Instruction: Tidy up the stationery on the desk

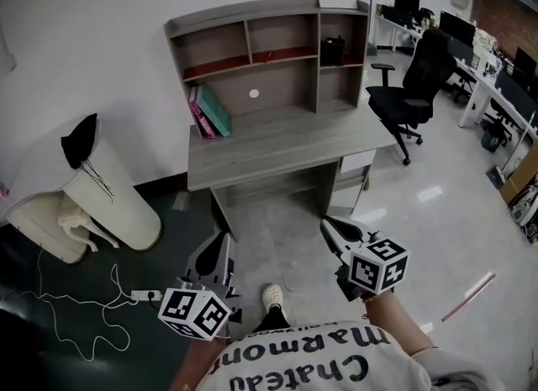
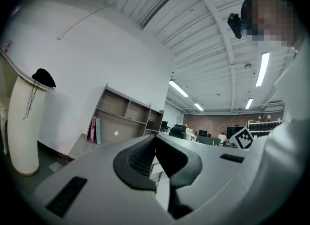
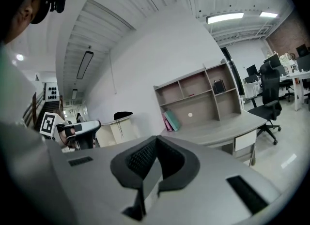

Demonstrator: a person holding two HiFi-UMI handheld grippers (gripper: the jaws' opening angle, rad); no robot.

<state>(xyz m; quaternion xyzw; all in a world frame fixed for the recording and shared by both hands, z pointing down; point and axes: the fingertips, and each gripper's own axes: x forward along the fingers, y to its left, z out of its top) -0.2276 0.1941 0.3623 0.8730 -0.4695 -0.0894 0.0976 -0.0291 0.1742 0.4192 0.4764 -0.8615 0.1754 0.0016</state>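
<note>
A grey desk (image 1: 286,141) with a shelf hutch (image 1: 267,44) stands against the wall ahead, a few steps away. Pink and teal books (image 1: 208,112) lean upright at the desk's left, under the hutch; the same books (image 3: 171,121) show in the right gripper view. A small black item (image 1: 333,50) sits in a right-hand cubby. Red strips lie on two shelves. My left gripper (image 1: 223,240) and right gripper (image 1: 328,225) hover low over the floor in front of the desk. Both are shut with nothing between them, as the left gripper (image 2: 155,137) and right gripper (image 3: 156,140) views confirm.
A black office chair (image 1: 414,87) stands right of the desk. A white rounded cabinet (image 1: 113,200) with a black cap on top is at the left. A power strip (image 1: 140,295) with white cable lies on the dark floor. A thin pink stick (image 1: 467,297) lies at the right.
</note>
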